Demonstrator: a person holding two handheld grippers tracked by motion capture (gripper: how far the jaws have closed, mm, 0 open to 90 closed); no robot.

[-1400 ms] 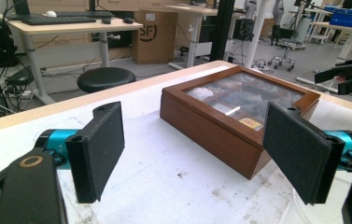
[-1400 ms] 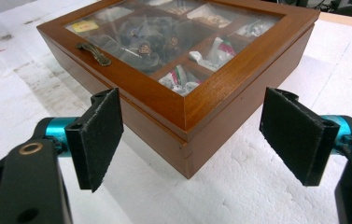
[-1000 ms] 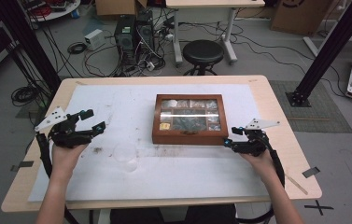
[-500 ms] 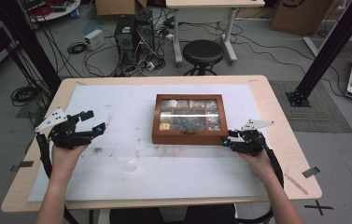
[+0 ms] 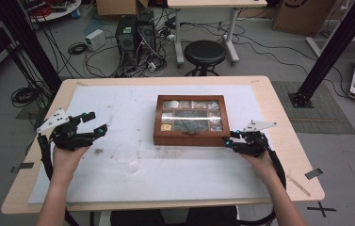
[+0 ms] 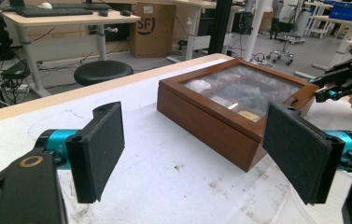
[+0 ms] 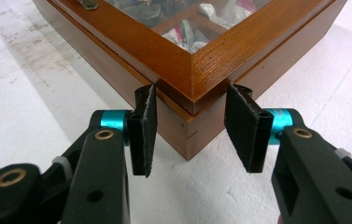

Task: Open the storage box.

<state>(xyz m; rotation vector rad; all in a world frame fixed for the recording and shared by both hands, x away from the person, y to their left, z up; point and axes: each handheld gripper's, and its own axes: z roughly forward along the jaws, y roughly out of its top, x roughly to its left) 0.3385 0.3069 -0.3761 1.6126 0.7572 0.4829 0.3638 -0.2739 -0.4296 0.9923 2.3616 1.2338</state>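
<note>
Status: one wooden box (image 5: 190, 121) with a glass lid sits shut at the middle of the bench (image 5: 278, 89), on the white sheet (image 5: 118, 101). Right tool (image 5: 230, 139) is at the box's near right corner; in the right gripper view its jaws have just been closing and now pinch that corner, one pad on each side face at the lid seam, so I read it as gripping the box (image 7: 197, 70) corner. Lid looks fully down, latch (image 7: 88, 4) at the front edge not undone as far as I can see. Judgement: this is the very start, box braced or about to be opened or shifted, nothing taken out yet, all the real work left. Left tool (image 5: 97, 126) hangs wide and empty well left of the box, above the sheet; left gripper view shows both pads (image 6: 100, 149) far apart with the box (image 6: 232, 109) ahead between them, no contact. Counts: one box, several compartments inside with mixed small items, too blurred to count; two tools, one per hand; one clear round dish or lid (image 5: 127, 156) on the sheet between left hand and box, can't tell which. Some dirt smears on the sheet near the box front.
</note>
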